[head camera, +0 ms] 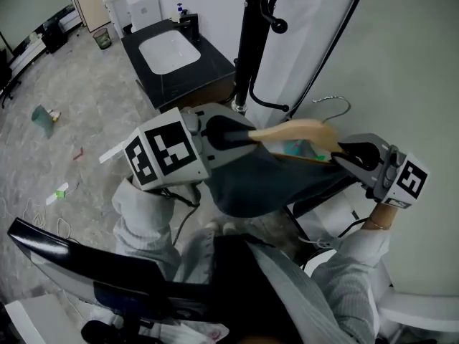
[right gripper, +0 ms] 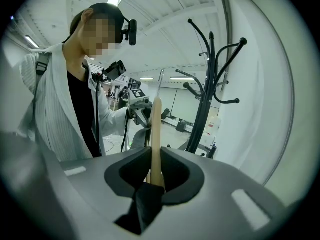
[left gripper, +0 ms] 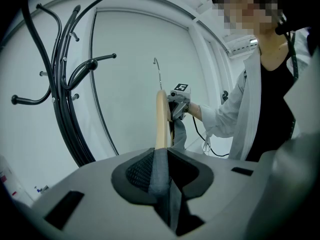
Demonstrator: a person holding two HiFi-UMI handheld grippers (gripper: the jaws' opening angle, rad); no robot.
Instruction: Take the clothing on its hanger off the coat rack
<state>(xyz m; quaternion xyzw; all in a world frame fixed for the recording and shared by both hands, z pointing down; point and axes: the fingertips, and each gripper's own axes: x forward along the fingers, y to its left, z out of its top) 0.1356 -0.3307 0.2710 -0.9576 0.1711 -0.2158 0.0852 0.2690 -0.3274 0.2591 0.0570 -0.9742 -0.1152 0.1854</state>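
Observation:
A pale wooden hanger with a wire hook carries dark grey clothing that sags beneath it. The hanger hangs free in the air, to the right of the black coat rack and off its hooks. My left gripper is shut on the hanger's left end, with grey cloth pinched between its jaws. My right gripper is shut on the right end, and there the wood and dark cloth sit between the pads. Each gripper view shows the opposite gripper at the hanger's far end.
A black cabinet with a white sink stands behind the rack. A white curved panel rises at the right. A dark chair back is near my lower left. Scraps lie on the grey floor.

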